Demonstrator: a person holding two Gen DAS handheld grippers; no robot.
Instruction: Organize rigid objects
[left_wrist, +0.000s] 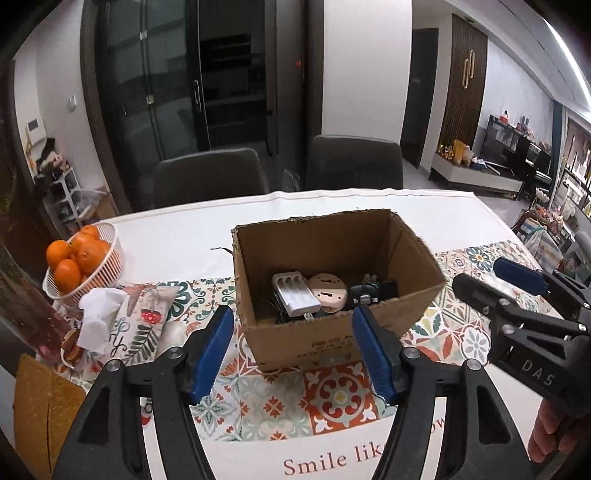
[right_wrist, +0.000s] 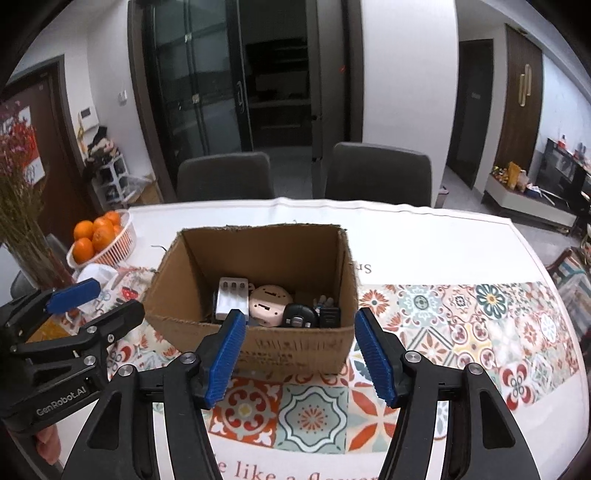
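Showing a counter (left_wrist: 177, 236) wearing a white cloth with bright flower tiles (right_wrist: 461, 314) and red words. Sitting in the middle, an open cardboard box (left_wrist: 295, 343). Resting at the left side, a white basket (left_wrist: 107, 273) holding oranges (left_wrist: 79, 254). Lying just beside the basket, a cloth tissue pouch (left_wrist: 144, 317) with white tissue (left_wrist: 98, 317) sticking out.

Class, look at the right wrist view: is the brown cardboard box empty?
No, the brown cardboard box holds a white battery charger and a round beige device.
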